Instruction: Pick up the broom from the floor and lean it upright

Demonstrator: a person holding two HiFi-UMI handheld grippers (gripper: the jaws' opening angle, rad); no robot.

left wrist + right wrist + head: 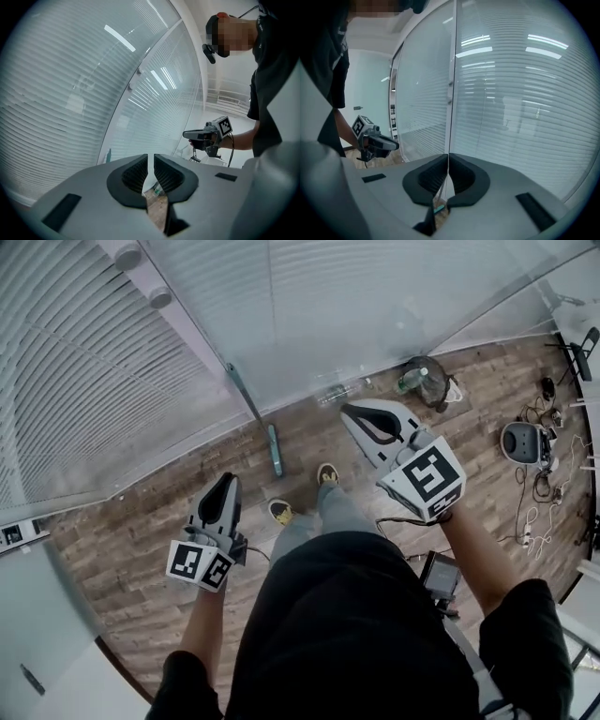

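The broom (251, 405) leans upright against the glass wall, its thin handle running up the pane and its teal head (275, 452) on the wooden floor. Under the right jaws the right gripper view shows the teal head (436, 209). My left gripper (226, 482) hangs in the air below and left of the broom head, apart from it. Its jaws (150, 157) stand a narrow slit apart with nothing between them. My right gripper (350, 410) is raised to the right of the broom, clear of it, and its jaws (448, 157) are shut on nothing.
The person's yellow shoes (325, 474) stand just in front of the broom head. Clear bottles (337, 395) and a round dark bin (427, 381) sit by the glass at the right. A white device (523, 442) and cables (539, 493) lie further right.
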